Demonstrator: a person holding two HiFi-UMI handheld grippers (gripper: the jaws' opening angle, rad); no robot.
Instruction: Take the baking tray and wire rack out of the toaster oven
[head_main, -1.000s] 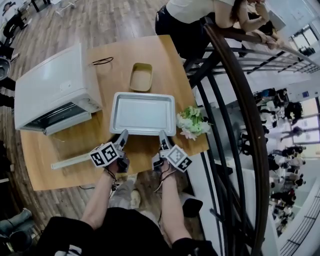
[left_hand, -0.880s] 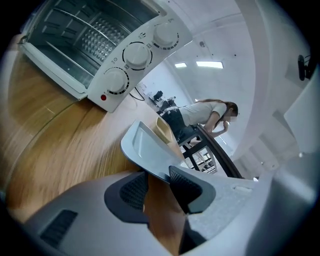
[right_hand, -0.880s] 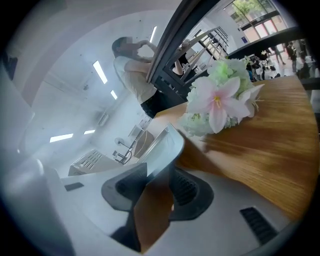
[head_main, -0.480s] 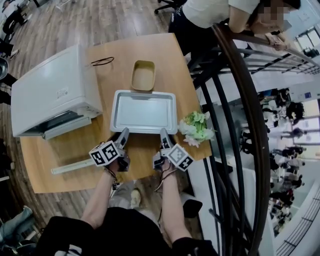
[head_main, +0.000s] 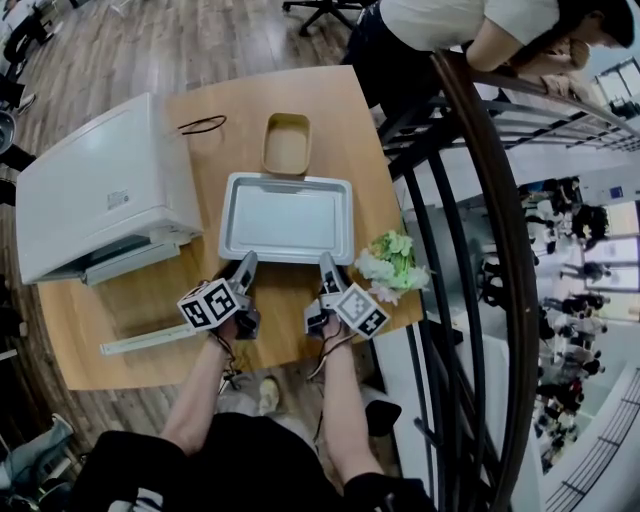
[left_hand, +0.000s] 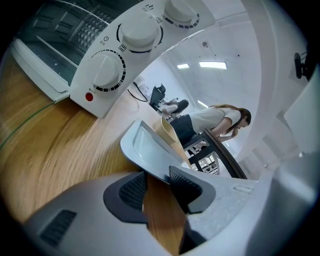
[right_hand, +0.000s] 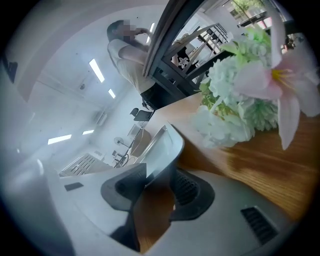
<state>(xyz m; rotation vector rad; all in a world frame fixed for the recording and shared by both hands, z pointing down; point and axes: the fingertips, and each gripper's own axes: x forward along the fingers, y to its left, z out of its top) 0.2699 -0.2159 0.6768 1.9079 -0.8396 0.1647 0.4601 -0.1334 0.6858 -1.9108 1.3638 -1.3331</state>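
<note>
**A:** Baking tray (head_main: 287, 218): where does it lie?

**B:** It lies flat on the worktop (head_main: 150, 320), outside the toaster oven (head_main: 105, 195). The oven stands to its left with the door hanging open.

**A:** And the tongs?

**B:** Both grip its near rim. The left gripper (head_main: 245, 265) clamps near the left corner and the right gripper (head_main: 327, 265) near the right corner. In each gripper view the rim sits between the pads.

**A:** Where is the wire rack?

**B:** The left gripper view shows the wire rack (left_hand: 82, 22) inside the oven's dark cavity.

**A:** What else is near the tray?

**B:** A tan container (head_main: 286, 145) sits just beyond the tray's far edge. Flowers (head_main: 392, 265) lie just beside its right near corner.
</note>
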